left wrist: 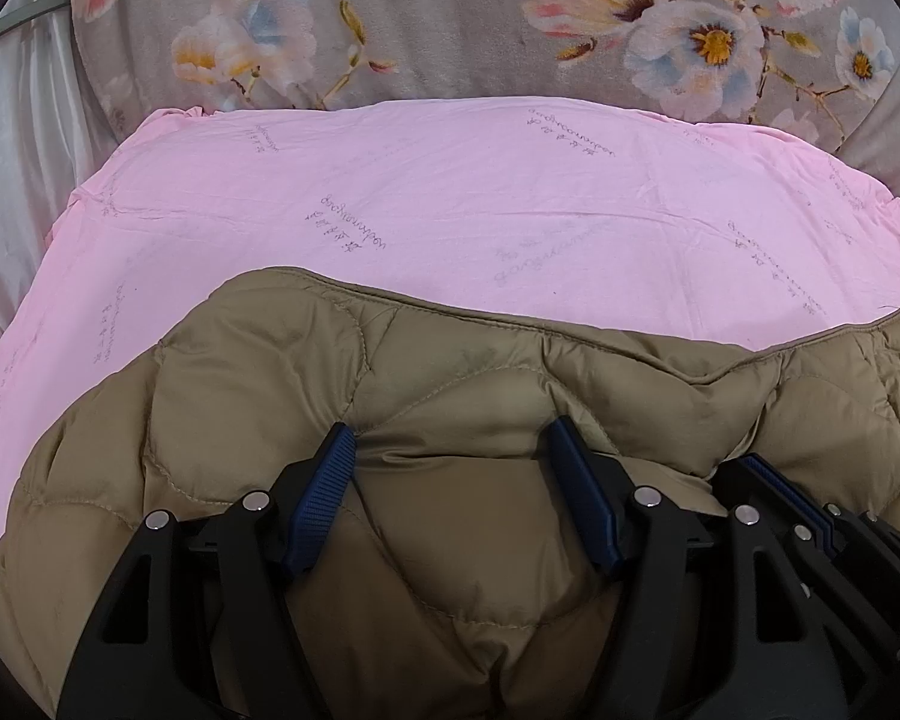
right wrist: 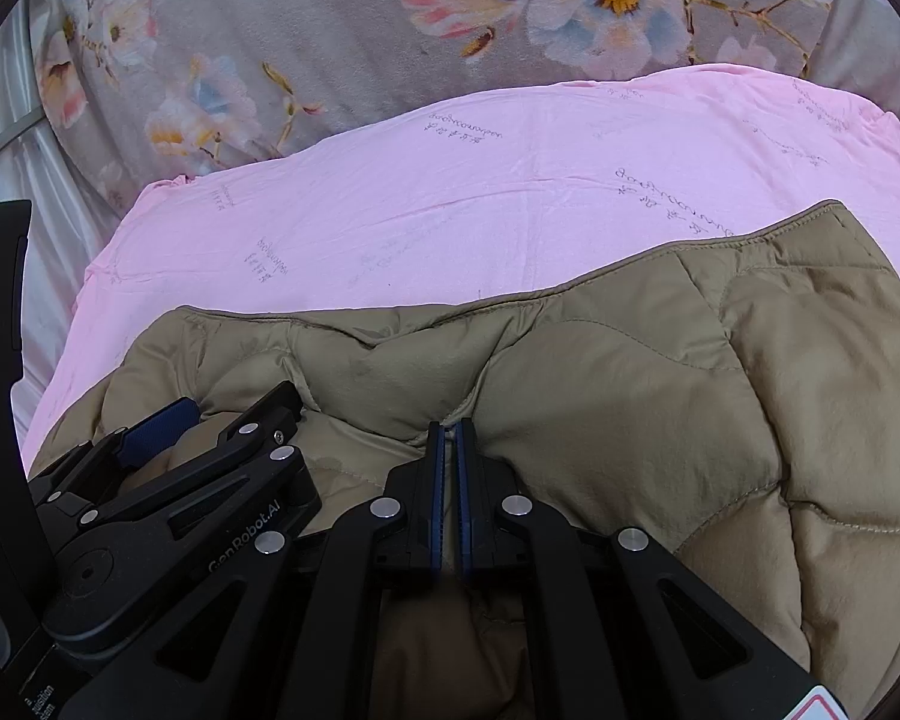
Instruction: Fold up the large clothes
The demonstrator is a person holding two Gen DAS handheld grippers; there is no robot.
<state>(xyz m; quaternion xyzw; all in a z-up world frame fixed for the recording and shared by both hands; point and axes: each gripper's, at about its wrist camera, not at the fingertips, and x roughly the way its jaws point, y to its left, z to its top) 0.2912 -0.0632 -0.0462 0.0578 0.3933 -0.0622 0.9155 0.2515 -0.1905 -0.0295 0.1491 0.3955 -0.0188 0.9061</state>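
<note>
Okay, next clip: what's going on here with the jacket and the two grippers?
A person with a handheld gripper in each hand is folding a tan quilted jacket that lies on a pink sheet, with a floral blanket beyond it. The right gripper is pinched shut on a bit of the jacket's fabric. The left gripper sits close beside it, jaws open, with a puffed section of the jacket between its fingers. The jacket looks bunched up, not yet a neat fold.
</note>
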